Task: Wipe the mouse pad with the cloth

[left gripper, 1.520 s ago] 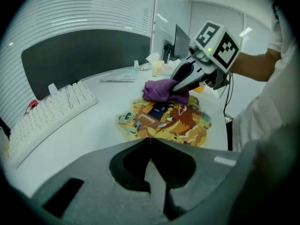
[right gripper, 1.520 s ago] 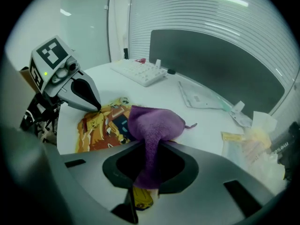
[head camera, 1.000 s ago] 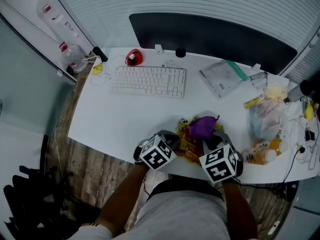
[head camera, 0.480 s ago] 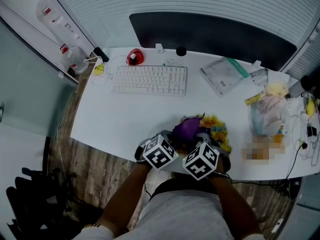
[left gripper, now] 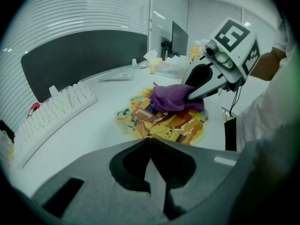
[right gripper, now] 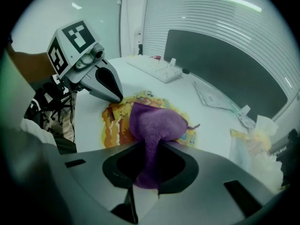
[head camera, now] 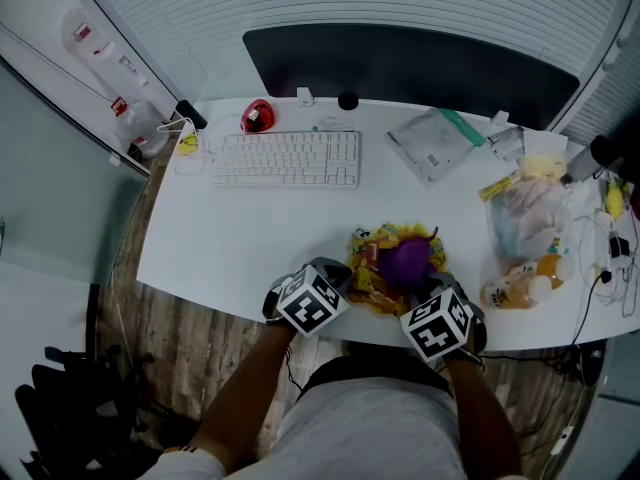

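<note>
Mouse pad (head camera: pixel 368 271) (colourful print) lies at the near edge of the desk (head camera: pixel 225 243). Purple cloth (head camera: pixel 407 258) sits bunched on it, clamped in the right gripper (right gripper: pixel 149 149). Left gripper (left gripper: pixel 150 138) has its jaws together, empty, tips at the pad's left edge. Keyboard (head camera: pixel 288 159) is well behind.

I count one mouse pad (head camera: pixel 372 280), one purple cloth (head camera: pixel 406 258) and one white keyboard (head camera: pixel 288 158) on the worktop (head camera: pixel 230 238), plus two grippers, the left gripper (left gripper: pixel 150 142) and the right gripper (right gripper: pixel 151 146).
</note>
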